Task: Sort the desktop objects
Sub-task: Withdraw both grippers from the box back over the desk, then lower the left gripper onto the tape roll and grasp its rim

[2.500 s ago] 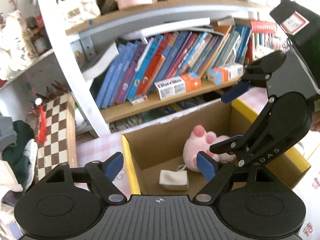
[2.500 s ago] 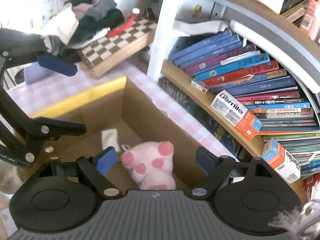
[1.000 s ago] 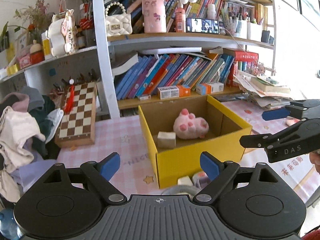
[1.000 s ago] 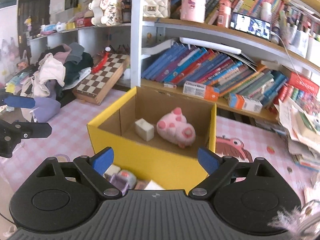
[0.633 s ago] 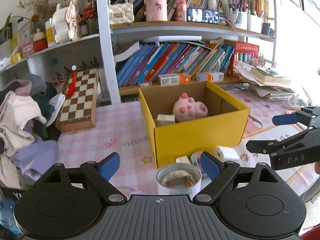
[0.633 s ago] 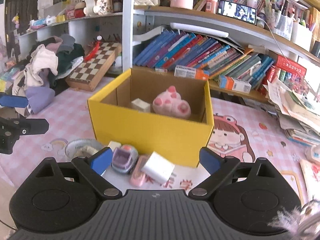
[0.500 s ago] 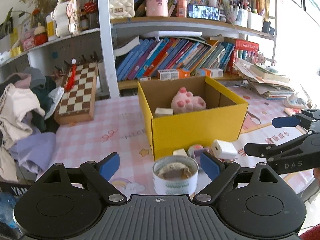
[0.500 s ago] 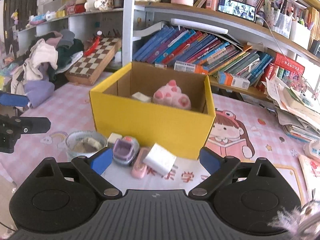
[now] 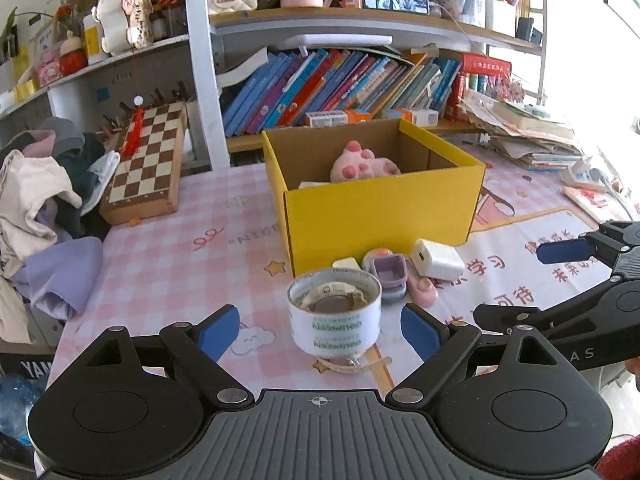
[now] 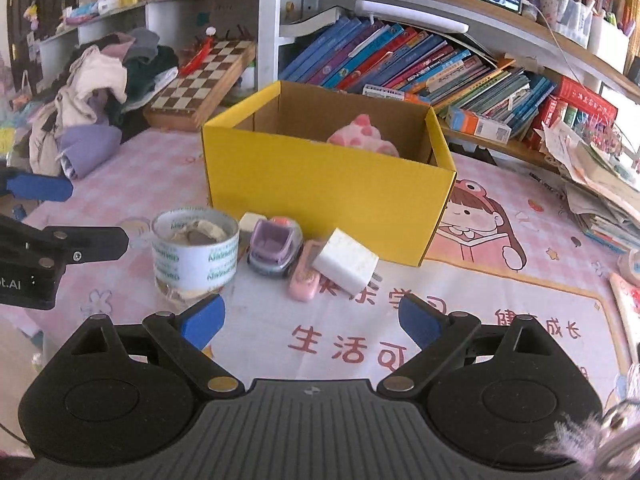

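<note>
A yellow cardboard box [image 9: 380, 212] [image 10: 320, 184] stands on the pink checked table with a pink plush paw [image 9: 362, 164] [image 10: 360, 134] inside. In front of it lie a wide roll of tape [image 9: 334, 316] [image 10: 196, 254], a purple toy car [image 9: 386, 276] [image 10: 276, 246], a pink toy phone [image 10: 305, 276], a white charger block [image 9: 438, 258] [image 10: 346, 260] and a small cream eraser [image 10: 251, 221]. My left gripper [image 9: 320, 330] is open just short of the tape roll. My right gripper [image 10: 310, 320] is open, a little before the phone and charger, with nothing between its pads.
A folded chessboard [image 9: 146, 160] and a heap of clothes [image 9: 36, 200] lie at the left. Shelves of books [image 9: 340, 84] run behind the box. A stack of papers [image 10: 600, 184] sits at the right. A printed pink mat [image 10: 500, 280] covers the near right table.
Both grippers have drawn back from over the box and sunk toward the table. The items in front of the box have come into view, and the tape roll now sits close before the left gripper.
</note>
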`<state>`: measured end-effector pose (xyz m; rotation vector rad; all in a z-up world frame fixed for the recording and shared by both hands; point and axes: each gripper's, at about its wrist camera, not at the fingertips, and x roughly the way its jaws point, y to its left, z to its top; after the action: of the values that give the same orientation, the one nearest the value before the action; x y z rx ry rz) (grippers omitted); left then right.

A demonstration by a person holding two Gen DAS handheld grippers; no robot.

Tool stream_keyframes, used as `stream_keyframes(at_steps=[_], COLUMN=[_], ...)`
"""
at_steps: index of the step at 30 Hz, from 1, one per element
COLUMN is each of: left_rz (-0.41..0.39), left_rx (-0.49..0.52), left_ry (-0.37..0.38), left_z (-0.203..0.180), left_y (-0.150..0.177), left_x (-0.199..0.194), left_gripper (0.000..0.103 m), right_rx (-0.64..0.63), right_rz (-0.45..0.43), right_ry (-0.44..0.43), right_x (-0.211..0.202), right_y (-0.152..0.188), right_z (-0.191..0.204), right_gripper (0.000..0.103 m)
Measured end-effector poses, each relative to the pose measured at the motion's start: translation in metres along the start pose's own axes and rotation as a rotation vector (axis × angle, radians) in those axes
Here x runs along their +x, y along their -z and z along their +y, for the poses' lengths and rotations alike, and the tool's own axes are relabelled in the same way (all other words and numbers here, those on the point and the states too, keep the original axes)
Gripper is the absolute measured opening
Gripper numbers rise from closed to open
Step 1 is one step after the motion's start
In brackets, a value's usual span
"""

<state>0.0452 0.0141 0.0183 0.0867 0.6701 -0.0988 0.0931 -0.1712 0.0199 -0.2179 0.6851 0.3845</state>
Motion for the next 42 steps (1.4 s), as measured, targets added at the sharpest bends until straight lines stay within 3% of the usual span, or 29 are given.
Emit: stream_keyframes(at_steps=[8, 24, 42], left_rz=[0.024, 0.049, 0.122], left_rx=[-0.005, 0.028, -0.023], left_ry=[-0.001, 0.008, -0.03], left_z=[-0.01, -0.02, -0.011], left_y=[0.011, 0.008, -0.001], left_x=[0.003, 0.02, 0.063], left_gripper=[0.096, 0.096, 0.096], right_rx=[0.029, 0.08, 0.043], right_rz=[0.036, 0.077, 0.122], right_ry=[0.018, -0.002, -0.057], right_x=[0.001, 0.012, 0.047], right_y=[0.01, 0.003, -0.017], right_z=[-0.001, -0.018, -0.032], right_gripper=[0.095, 0.095, 0.095])
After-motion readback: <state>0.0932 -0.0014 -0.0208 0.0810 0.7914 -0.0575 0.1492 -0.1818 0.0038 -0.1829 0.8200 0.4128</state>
